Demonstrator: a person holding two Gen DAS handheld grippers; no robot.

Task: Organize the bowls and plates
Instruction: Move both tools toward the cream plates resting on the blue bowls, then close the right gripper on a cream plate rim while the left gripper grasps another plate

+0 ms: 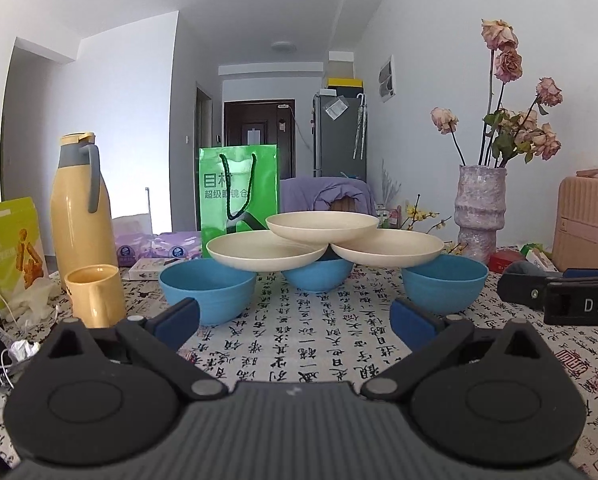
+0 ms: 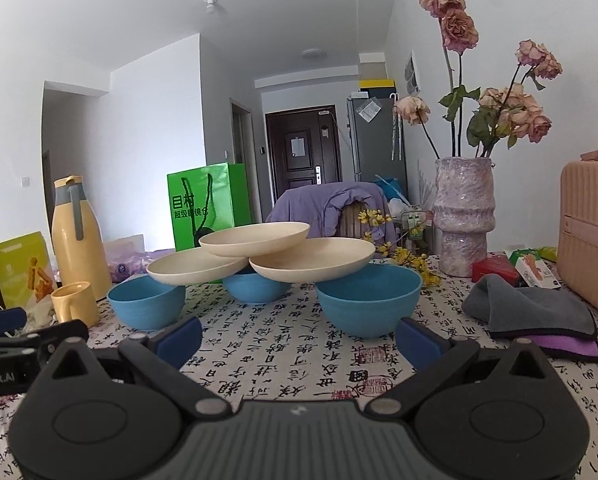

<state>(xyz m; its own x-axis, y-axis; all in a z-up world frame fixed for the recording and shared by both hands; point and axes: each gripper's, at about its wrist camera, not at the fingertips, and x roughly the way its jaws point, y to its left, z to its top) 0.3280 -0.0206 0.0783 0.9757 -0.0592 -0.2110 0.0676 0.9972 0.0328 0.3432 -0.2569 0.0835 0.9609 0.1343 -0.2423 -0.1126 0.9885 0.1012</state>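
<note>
left wrist view: the left claw [image 1: 295, 322] is held low over the bench [image 1: 323, 344], fingers apart, nothing between the blue pads [image 1: 179, 320]. ahead stand three blue bowls: the left bowl [image 1: 207, 294], the middle bowl [image 1: 317, 276] farther back, and the right bowl [image 1: 445, 286]. three cream plates are stacked on them. the left plate [image 1: 265, 250] bridges the left and middle bowls, the right plate [image 1: 387, 248] bridges the middle and right bowls, and the top plate [image 1: 322, 226] rests across both lower plates. a yellow mug [image 1: 95, 296] and a yellow flask [image 1: 81, 212] stand to the left, a green paper bag [image 1: 239, 192] behind, a vase of dried roses [image 1: 481, 216] to the right. the right claw [image 1: 567, 294] enters at the right edge; its finger spacing cannot be told here.

right wrist view: the right claw [image 2: 299, 342] has its fingers apart and empty, near the right bowl [image 2: 369, 300]. the same stack [image 2: 255, 254] appears ahead. a folded grey cloth [image 2: 535, 312] lies to the right.
</note>
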